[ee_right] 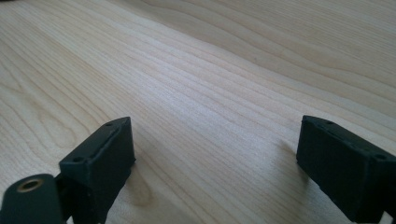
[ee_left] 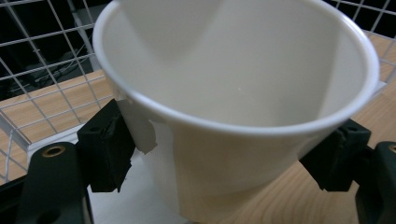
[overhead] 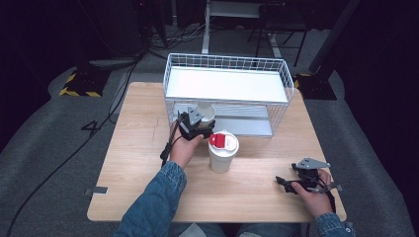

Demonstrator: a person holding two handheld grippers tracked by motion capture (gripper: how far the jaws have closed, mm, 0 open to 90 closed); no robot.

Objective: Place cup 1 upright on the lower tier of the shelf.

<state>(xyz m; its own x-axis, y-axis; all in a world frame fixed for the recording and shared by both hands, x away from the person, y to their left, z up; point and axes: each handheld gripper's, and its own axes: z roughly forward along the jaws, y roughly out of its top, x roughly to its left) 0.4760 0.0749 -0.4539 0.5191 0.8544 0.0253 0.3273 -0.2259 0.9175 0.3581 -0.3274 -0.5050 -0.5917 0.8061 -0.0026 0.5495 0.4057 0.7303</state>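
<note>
Dark floor surrounds a pale wooden table (overhead: 148, 192) with a white wire rack (overhead: 227, 94) at upper centre. Left of centre, the left gripper (overhead: 196, 127) is clamped across an empty white paper cup (ee_left: 233, 107), which looks light, thin-walled and easily crushed, best gripped gently below its stiff rim; it seems held just off the tabletop by the rack. At lower right the right gripper (overhead: 289, 183) rests with its jaws spread wide and nothing between them.

My left gripper (overhead: 199, 124) is clamped, both jaws pressing inward on what they hold, wrist reaching forward, denim sleeve (overhead: 157, 197) angled up from the bottom edge. My right gripper (overhead: 291, 183) rests low at the near right, jaws spread wide apart with nothing between them, pointing left.
</note>
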